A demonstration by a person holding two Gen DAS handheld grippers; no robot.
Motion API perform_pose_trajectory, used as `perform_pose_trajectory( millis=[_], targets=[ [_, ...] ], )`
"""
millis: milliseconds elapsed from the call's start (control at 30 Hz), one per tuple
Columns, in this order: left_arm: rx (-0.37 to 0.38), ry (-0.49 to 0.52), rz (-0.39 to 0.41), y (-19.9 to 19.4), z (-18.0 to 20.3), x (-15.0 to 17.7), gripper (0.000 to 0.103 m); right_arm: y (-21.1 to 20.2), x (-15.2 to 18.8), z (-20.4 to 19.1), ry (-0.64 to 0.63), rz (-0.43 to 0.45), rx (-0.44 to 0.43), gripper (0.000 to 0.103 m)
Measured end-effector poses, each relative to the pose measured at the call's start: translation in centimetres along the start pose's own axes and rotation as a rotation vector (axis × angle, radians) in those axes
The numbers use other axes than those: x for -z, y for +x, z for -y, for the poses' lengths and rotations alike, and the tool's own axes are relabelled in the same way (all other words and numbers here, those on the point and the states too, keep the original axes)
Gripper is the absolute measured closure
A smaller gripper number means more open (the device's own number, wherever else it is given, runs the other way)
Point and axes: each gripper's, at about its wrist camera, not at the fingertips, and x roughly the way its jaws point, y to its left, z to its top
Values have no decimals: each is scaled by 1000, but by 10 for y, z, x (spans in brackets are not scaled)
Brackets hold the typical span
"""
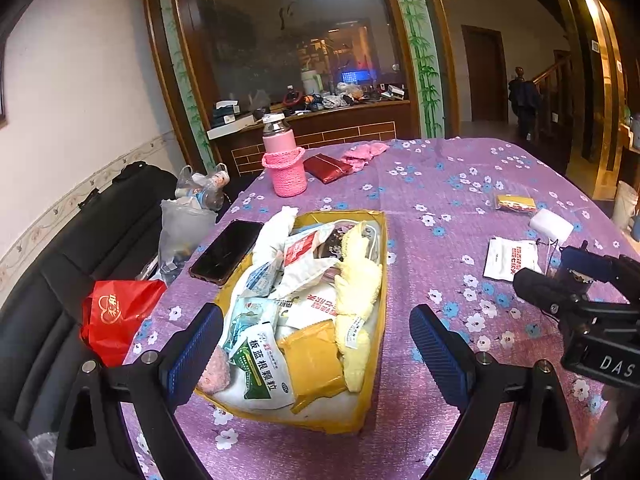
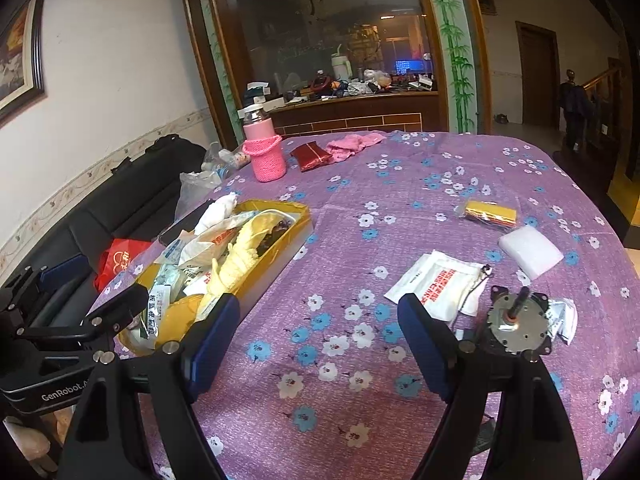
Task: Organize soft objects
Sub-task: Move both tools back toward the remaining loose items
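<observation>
A yellow box (image 1: 376, 364) lies on the table's (image 2: 400, 184) left side, its long axis running near to far, crammed with packets and a yellow cloth (image 1: 356, 280). The left gripper (image 1: 316, 352) hangs wide and empty over its near end. The right gripper (image 2: 320, 344), also wide and empty, hangs over bare tablecloth, a white pouch (image 2: 436, 284) just beyond.

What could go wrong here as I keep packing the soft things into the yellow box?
The yellow box is already heaped, so a yellow cloth may spill out. The phone lies against the box at the table's edge and a nudge might knock it off. The metal motor beside the white pouch could snag the right gripper.
</observation>
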Motion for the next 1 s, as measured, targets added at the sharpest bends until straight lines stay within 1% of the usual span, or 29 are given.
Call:
perform_pose_trajectory(
  millis=[167, 333, 500, 567, 667, 733, 800, 867, 1000],
  targets=[
    [5, 20, -9, 1, 10, -2, 7, -7, -1, 14, 24, 11, 17, 23],
    [14, 46, -22, 5, 21, -2, 7, -15, 1, 38, 62, 20, 51, 23],
    [33, 73, -37, 11, 36, -2, 7, -28, 1, 71, 105, 33, 95, 22],
    [48, 88, -49, 14, 42, -4, 7, -34, -1, 89, 119, 33, 130, 22],
    [108, 105, -67, 18, 54, -8, 7, -40, -4, 116, 144, 38, 177, 22],
    [172, 108, -73, 19, 62, -9, 7, -42, -7, 138, 164, 41, 223, 20],
    [237, 128, -100, 26, 76, -8, 7, -40, -12, 163, 207, 43, 252, 19],
    [289, 147, -127, 34, 91, -8, 7, -35, -17, 183, 256, 46, 241, 19],
    [352, 172, -127, 45, 111, -13, 7, -21, -19, 222, 350, 62, 203, 19]
  ],
)
